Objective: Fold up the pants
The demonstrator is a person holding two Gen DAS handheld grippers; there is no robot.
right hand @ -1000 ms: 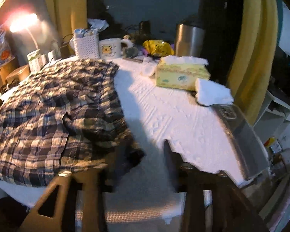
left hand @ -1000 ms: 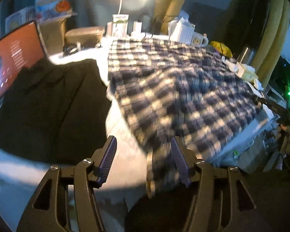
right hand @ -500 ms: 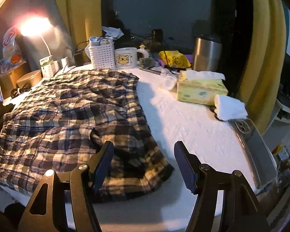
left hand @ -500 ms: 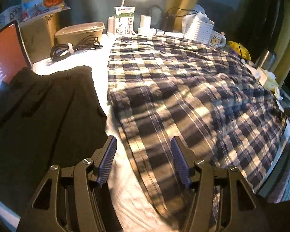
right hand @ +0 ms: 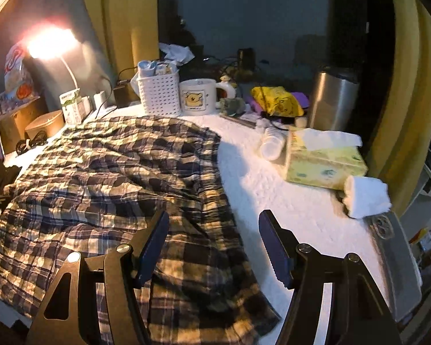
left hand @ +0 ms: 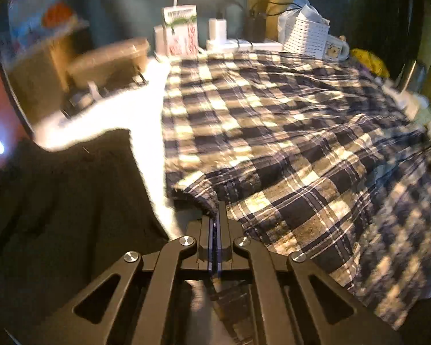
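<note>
The plaid pants (left hand: pixel 287 143) lie spread over the white table cover (left hand: pixel 149 120); they also show in the right wrist view (right hand: pixel 115 178). My left gripper (left hand: pixel 217 210) is shut on the near left edge of the pants, which is lifted a little into a fold. My right gripper (right hand: pixel 214 235) is open and empty, hovering above the right edge of the pants, its left finger (right hand: pixel 152 244) over the cloth and its right finger (right hand: pixel 275 250) over the white cover.
A black garment (left hand: pixel 57 201) lies left of the pants. At the back stand a carton (left hand: pixel 181 31), a white basket (right hand: pixel 158 92), a mug (right hand: pixel 198 96), a steel canister (right hand: pixel 333 100), a tissue box (right hand: pixel 324 161) and a folded white cloth (right hand: pixel 365 198). A lamp (right hand: pixel 50 43) glows at left.
My left gripper has closed on the pants' near left edge and lifted it slightly. My right gripper stays open and has shifted a little over the pants' right edge.
</note>
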